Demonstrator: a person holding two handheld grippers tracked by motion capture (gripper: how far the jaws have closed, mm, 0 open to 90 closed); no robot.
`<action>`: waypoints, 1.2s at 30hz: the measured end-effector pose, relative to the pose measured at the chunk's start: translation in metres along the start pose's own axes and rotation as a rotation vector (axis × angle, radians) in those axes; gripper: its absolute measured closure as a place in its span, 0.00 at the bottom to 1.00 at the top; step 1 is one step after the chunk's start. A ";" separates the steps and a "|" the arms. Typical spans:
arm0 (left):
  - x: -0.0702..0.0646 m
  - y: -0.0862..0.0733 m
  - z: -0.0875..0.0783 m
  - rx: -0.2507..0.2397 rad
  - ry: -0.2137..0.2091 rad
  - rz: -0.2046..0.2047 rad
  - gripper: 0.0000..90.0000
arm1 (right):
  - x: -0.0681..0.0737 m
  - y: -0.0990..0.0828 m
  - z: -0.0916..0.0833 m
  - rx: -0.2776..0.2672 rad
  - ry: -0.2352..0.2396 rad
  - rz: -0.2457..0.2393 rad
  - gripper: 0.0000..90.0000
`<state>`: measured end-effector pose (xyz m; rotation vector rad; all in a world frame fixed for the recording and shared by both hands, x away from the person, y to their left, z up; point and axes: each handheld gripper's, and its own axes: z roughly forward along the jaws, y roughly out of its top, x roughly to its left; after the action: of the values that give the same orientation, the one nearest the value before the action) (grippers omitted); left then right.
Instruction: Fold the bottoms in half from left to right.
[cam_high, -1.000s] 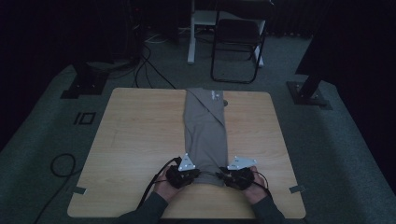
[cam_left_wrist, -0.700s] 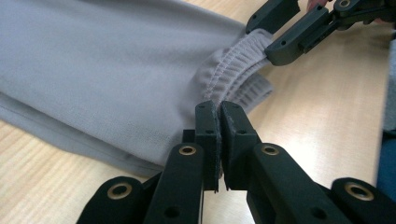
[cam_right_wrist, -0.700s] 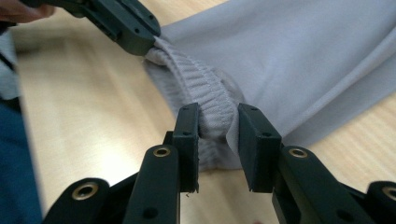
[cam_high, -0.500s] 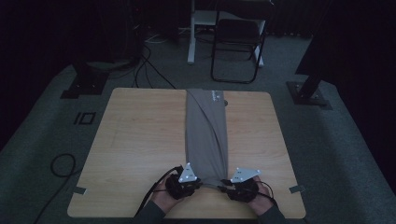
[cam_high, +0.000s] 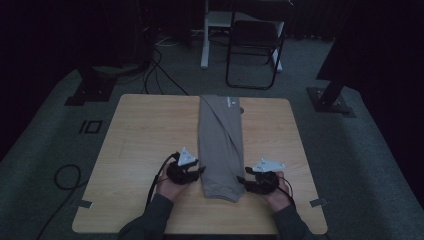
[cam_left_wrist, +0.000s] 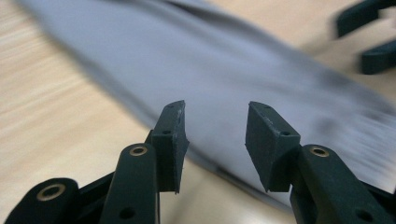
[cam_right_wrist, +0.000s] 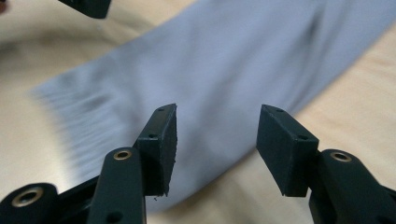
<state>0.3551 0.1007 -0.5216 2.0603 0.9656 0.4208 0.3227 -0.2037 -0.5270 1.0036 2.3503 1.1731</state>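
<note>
A grey garment (cam_high: 220, 145), folded into a long narrow strip, lies down the middle of the wooden table (cam_high: 140, 135) from its far edge to near the front. My left gripper (cam_high: 200, 171) sits at the strip's left edge near its front end, open, with the cloth (cam_left_wrist: 210, 70) just beyond its jaws. At the strip's right edge is my right gripper (cam_high: 240, 180), open too, pointing at the cloth (cam_right_wrist: 224, 65). Neither grips the cloth. The other gripper's jaws show blurred at the top corner of each gripper view.
A black folding chair (cam_high: 252, 45) and a white desk leg (cam_high: 205, 35) stand beyond the table's far edge. Cables (cam_high: 155, 70) run over the dark floor at left. Stand bases (cam_high: 327, 100) flank the table. Tape tabs (cam_high: 82, 204) mark the front corners.
Both grippers have drawn back toward the front edge and apart from each other, and now sit off the cloth at either side. The strip's near end has slid forward with them.
</note>
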 end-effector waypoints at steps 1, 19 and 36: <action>0.007 0.003 0.008 0.009 0.021 -0.017 0.64 | -0.005 0.004 0.007 0.001 -0.026 0.013 0.54; 0.062 0.041 0.081 0.042 0.181 -0.179 0.57 | -0.065 0.070 0.116 0.024 -0.233 0.143 0.54; 0.061 0.038 0.091 0.075 0.146 -0.171 0.89 | -0.088 0.061 0.117 0.072 -0.296 0.259 0.89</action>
<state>0.4665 0.0840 -0.5507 2.0145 1.2520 0.4547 0.4772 -0.1756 -0.5513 1.4336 2.0878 0.9503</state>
